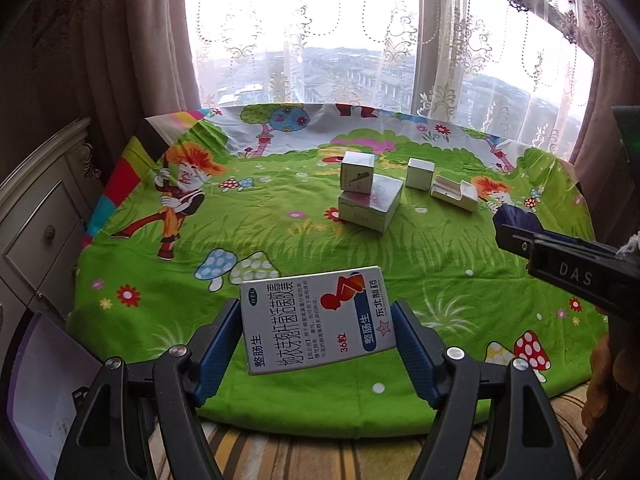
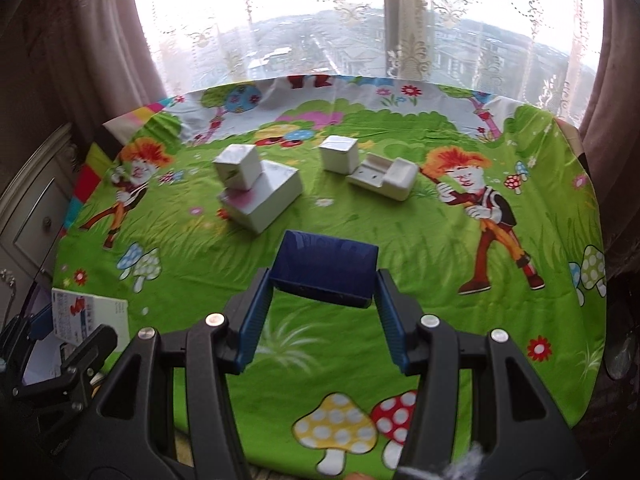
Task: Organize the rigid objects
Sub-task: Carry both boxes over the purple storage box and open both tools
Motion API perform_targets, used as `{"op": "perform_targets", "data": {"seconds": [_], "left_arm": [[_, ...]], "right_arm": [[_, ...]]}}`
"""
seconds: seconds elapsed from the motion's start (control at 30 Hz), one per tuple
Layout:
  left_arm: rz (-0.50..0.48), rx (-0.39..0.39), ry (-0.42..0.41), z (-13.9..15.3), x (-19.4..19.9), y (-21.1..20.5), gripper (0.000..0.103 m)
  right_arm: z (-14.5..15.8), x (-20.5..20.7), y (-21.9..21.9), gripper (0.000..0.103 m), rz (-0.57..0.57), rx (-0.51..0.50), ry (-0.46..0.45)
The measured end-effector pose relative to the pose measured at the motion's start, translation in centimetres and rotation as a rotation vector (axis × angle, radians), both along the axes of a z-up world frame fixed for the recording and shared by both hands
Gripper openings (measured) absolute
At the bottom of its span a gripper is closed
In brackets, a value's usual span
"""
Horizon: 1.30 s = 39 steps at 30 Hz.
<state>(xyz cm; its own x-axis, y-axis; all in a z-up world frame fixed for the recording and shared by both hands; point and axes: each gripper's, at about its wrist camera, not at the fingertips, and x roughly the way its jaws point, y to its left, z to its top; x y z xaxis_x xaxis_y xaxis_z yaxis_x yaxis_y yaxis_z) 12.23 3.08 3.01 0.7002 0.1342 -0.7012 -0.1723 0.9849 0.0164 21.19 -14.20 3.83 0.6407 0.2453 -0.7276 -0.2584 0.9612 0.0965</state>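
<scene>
Left tool [image 1: 318,326] grips one medicine box [image 1: 316,320] between both pads, held above near edge of bench [image 1: 460,272]. Right tool [image 2: 322,288] grips one dark blue box [image 2: 325,271]. Ahead of both tools, on green cartoon cloth: four pale boxes. One small cube [image 2: 239,167] sits on larger box [image 2: 267,196]; one more cube [image 2: 339,154] just beside low open box [image 2: 386,177].

The left gripper [image 1: 318,320] is clamping a flat white box while the right gripper [image 2: 323,280] is gripping a dark blue box.
</scene>
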Motion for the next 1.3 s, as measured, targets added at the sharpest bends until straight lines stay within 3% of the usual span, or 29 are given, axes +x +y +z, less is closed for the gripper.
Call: {"op": "perform_targets", "data": {"seconds": [0.5, 0.9, 1.13, 1.3], "left_arm": [[0.083, 0.039, 0.013, 0.6, -3.7, 4.3, 0.075], [0.2, 0.115, 0.057, 0.3, -6.5, 9.7, 0.075], [0.276, 0.158, 0.095, -0.3, -7.6, 13.4, 0.075], [0.356, 0.148, 0.115, -0.7, -8.8, 17.2, 0.075]], "right_arm": [[0.6, -4.6, 5.7, 0.056, 0.163, -0.007, 0.019], [0.0, -6.7, 10.9, 0.056, 0.312, -0.003, 0.083], [-0.7, -8.3, 15.8, 0.056, 0.427, 0.01, 0.146], [-1.3, -9.6, 19.8, 0.056, 0.51, 0.006, 0.181]]}}
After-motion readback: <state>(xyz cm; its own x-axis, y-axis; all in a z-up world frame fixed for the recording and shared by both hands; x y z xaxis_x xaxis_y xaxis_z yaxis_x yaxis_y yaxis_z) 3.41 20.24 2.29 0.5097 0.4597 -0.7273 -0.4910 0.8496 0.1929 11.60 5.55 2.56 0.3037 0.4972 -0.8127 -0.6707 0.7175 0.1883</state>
